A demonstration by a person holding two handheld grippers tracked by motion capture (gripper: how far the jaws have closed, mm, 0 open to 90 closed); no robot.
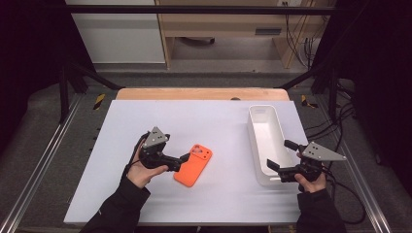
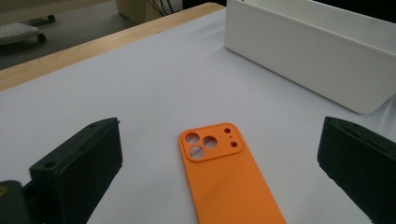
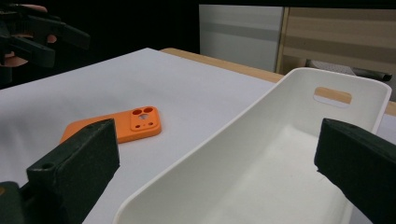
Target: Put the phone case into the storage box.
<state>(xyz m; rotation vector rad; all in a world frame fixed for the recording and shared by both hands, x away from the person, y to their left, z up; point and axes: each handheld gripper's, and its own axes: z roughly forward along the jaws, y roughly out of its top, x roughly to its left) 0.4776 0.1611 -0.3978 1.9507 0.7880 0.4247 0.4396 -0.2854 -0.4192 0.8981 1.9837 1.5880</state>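
I lose the case's (image 2: pixel 228 179) lower end off the left gripper view's edge. It's orange, camera cutout up, flat on the counter (image 1: pixel 145 204) between my released left tongs (image 2: pixel 219 158). My right tongs (image 3: pixel 217 156) gape astride the white bin's (image 1: pixel 256 145) near end.

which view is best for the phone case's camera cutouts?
Left gripper view: the orange phone case lies close between the open jaws, cutouts sharp. High view shows it whole but small; right gripper view shows it farther off, at a low angle.
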